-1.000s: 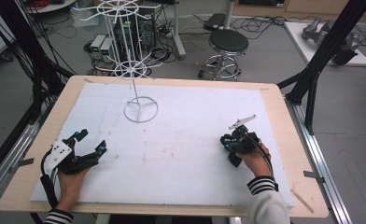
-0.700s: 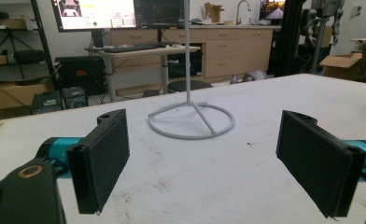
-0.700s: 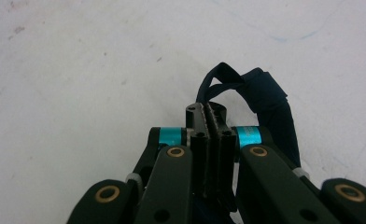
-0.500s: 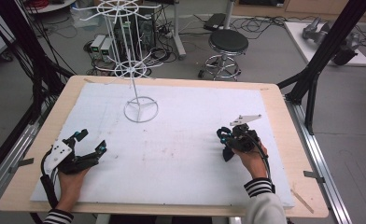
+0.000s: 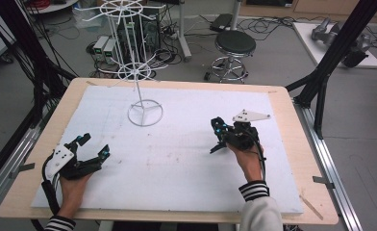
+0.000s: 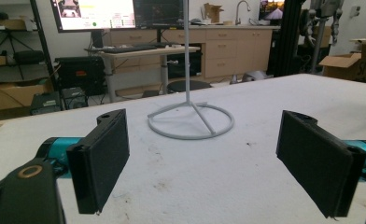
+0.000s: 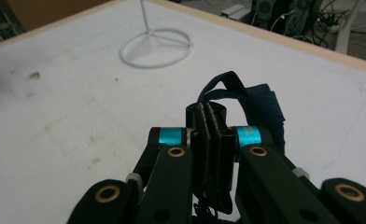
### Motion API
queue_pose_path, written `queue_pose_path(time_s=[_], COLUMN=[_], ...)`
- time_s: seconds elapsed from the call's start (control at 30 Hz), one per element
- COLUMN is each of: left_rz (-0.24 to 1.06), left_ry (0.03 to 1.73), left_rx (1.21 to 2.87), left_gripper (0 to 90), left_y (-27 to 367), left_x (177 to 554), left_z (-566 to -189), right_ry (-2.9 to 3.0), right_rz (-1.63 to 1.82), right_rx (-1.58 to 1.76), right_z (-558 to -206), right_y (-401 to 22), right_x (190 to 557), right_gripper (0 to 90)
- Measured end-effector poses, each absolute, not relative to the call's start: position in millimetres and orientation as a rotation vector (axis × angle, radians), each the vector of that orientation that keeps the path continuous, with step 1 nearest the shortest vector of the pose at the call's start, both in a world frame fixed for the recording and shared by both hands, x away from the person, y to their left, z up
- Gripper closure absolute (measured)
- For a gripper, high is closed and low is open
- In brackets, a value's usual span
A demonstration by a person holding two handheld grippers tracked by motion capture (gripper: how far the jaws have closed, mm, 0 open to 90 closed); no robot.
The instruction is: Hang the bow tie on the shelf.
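My right gripper (image 5: 221, 131) is shut on a dark blue fabric piece (image 7: 260, 105) with a loop at its top, and holds it above the white board. In the right gripper view the two black jaws (image 7: 208, 112) press flat together with the fabric bunched just beyond them. A dark end of the fabric (image 5: 216, 147) hangs under the gripper in the high view. My left gripper (image 5: 93, 147) rests at the board's near left. It is open, and its pads (image 6: 102, 158) stand wide apart with nothing between them. The white wire stand (image 5: 144, 113) rises at the far middle.
The ring base of the wire stand (image 6: 190, 122) lies ahead of the left gripper and shows farther off in the right gripper view (image 7: 155, 48). The white board lies on a wooden table (image 5: 299, 144). Black frame posts flank the table, and a stool (image 5: 234, 45) stands behind it.
My right hand has lifted and drifted a little toward the stand, still shut on the dark fabric. The left hand has stayed where it was.
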State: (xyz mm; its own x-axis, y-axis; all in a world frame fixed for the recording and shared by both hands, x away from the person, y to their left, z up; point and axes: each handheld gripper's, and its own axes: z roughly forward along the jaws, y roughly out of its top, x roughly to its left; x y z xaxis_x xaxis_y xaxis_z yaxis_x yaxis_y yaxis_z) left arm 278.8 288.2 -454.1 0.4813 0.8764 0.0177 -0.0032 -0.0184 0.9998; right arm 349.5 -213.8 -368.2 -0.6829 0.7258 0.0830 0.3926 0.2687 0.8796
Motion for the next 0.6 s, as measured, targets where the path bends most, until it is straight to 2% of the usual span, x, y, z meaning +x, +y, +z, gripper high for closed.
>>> queue_pose_path(time_s=[0.6], left_rz=[0.839], left_ry=[0.826], left_rx=[1.421], left_gripper=[17.4], left_y=[288.7], left_x=[279.0], left_z=[-454.0], right_ry=[2.064], right_rz=[1.614], right_rx=[0.987], right_z=[-343.3], right_y=[-167.1], right_x=[362.7], right_gripper=[88.2])
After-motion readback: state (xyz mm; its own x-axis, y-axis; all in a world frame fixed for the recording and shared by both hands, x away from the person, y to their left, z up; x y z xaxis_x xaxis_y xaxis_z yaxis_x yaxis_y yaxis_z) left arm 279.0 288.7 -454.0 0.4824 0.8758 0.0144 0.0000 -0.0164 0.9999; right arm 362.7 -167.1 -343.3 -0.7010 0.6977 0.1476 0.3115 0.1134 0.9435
